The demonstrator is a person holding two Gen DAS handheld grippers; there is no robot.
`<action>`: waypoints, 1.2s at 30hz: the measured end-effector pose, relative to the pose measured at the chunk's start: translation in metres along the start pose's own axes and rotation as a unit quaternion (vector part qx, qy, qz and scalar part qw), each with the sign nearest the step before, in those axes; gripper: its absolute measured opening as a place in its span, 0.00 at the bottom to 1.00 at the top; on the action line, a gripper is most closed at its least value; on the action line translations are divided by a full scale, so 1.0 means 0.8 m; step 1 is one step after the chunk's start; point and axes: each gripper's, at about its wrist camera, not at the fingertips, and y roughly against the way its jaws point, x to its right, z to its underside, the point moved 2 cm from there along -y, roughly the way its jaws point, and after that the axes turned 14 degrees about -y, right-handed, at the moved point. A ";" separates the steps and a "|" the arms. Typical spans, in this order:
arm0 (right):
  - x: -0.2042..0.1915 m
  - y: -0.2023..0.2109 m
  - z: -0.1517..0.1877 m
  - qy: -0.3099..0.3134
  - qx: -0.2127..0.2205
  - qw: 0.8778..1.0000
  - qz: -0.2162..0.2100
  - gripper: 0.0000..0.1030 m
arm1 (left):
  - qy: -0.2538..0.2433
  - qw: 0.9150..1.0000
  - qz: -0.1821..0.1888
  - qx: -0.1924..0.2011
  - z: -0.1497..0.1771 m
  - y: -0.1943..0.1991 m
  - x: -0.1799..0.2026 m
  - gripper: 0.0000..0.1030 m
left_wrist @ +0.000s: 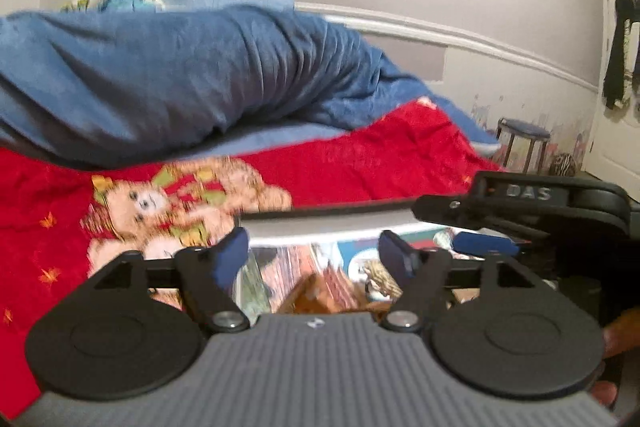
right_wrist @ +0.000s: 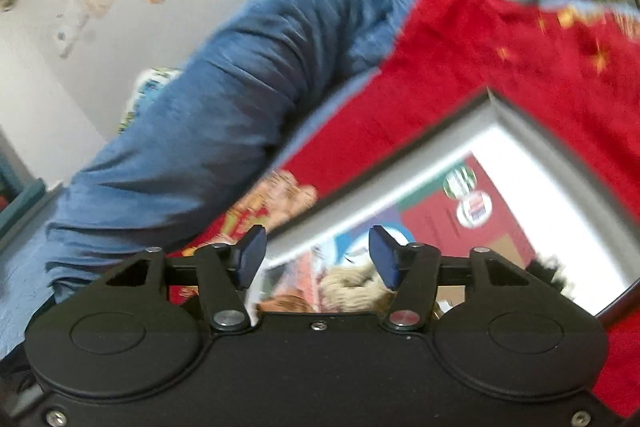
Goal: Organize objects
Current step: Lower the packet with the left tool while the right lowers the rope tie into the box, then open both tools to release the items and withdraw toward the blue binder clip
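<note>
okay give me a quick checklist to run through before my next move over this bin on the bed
1. Left gripper free of any load: ok, jaws apart, nothing between the pads.
2. Right gripper free of any load: ok, jaws apart, nothing pinched.
3. Grippers clear of each other: cannot tell; the right gripper sits close beside the left in the left wrist view.
4. Grey bin resting on the red blanket: ok.
5. Contents settled inside the bin: cannot tell, both views are blurred and the gripper bodies hide much of them.
6. Blue bedding clear of the bin: ok, it lies behind it.
</note>
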 end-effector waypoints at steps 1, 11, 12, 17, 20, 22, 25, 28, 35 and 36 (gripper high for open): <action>-0.007 0.011 -0.002 0.007 0.007 1.000 -0.004 0.68 | -0.007 1.000 -0.001 0.005 -0.007 0.008 -0.001 0.83; -0.073 0.101 -0.002 0.094 0.021 0.995 0.004 0.91 | -0.171 0.985 0.024 0.018 -0.028 0.104 0.009 0.88; -0.076 0.108 0.004 0.102 0.013 0.995 0.007 0.91 | -0.178 0.983 0.032 0.012 -0.018 0.113 0.010 0.88; -0.075 0.127 0.052 0.161 -0.041 0.985 0.039 0.91 | -0.173 0.982 0.065 -0.030 0.041 0.129 0.016 0.88; -0.059 0.122 0.075 0.140 -0.080 0.986 0.029 0.86 | -0.181 0.981 0.062 -0.041 0.066 0.124 0.034 0.88; -0.049 0.112 0.087 0.124 -0.114 0.986 0.019 0.81 | -0.200 0.976 0.067 -0.046 0.073 0.114 0.049 0.88; -0.048 0.094 0.104 0.159 -0.143 0.977 0.027 0.81 | -0.213 0.973 0.066 -0.062 0.086 0.095 0.067 0.88; -0.045 0.076 0.117 0.197 -0.151 0.968 0.043 0.73 | -0.231 0.966 0.063 -0.101 0.105 0.069 0.074 0.88; -0.023 0.039 0.121 0.201 -0.178 0.960 0.077 0.64 | -0.203 0.967 0.084 -0.129 0.120 0.030 0.079 0.80; -0.019 0.035 0.120 0.199 -0.179 0.960 0.082 0.64 | -0.207 0.966 0.081 -0.130 0.123 0.027 0.080 0.79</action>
